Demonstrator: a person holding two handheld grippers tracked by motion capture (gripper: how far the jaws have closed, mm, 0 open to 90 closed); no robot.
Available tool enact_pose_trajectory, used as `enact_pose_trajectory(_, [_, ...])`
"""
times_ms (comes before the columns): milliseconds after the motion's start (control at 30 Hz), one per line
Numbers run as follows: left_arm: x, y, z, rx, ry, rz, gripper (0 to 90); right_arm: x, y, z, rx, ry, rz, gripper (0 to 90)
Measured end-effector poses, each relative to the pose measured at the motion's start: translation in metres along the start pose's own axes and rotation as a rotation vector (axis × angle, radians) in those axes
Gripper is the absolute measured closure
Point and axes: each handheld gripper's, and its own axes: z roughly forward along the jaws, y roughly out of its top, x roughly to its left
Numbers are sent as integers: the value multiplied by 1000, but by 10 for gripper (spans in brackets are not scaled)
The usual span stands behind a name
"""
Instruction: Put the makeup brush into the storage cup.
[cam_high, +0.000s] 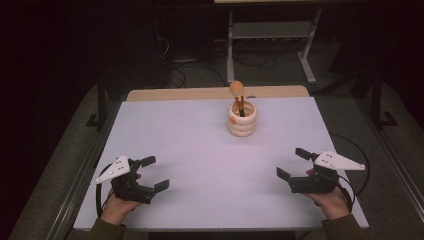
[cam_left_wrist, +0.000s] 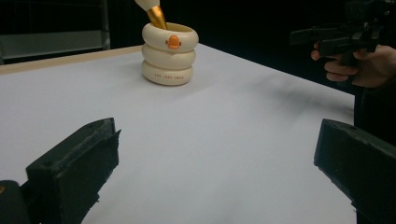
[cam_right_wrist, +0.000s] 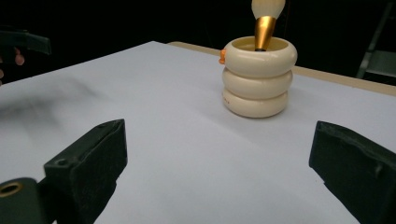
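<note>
With your left tongs (cam_high: 156, 173) and right tongs (cam_high: 290, 163) both spread wide and empty, the cream holder (cam_high: 242, 119) stands well ahead between them, where a careless grab at its brush (cam_high: 237, 92) could tip it

I see a white table (cam_high: 200, 150) with a strip of pale wood along its far edge. Directly on it, toward the far side and right of centre, stands a cream ringed holder (cam_high: 242, 120), upright, a brush (cam_high: 238, 95) rising from its mouth.
</note>
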Motion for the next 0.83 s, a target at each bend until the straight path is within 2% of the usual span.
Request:
enact_pose_trajectory(467, [0,-1,2,17,-1,2,0,-3,-15,-11,20,-6,20,36])
enact_pose_trajectory(833, [1,-3,2,25,4,9,0,-2,-17,-7,41,-8,0,36])
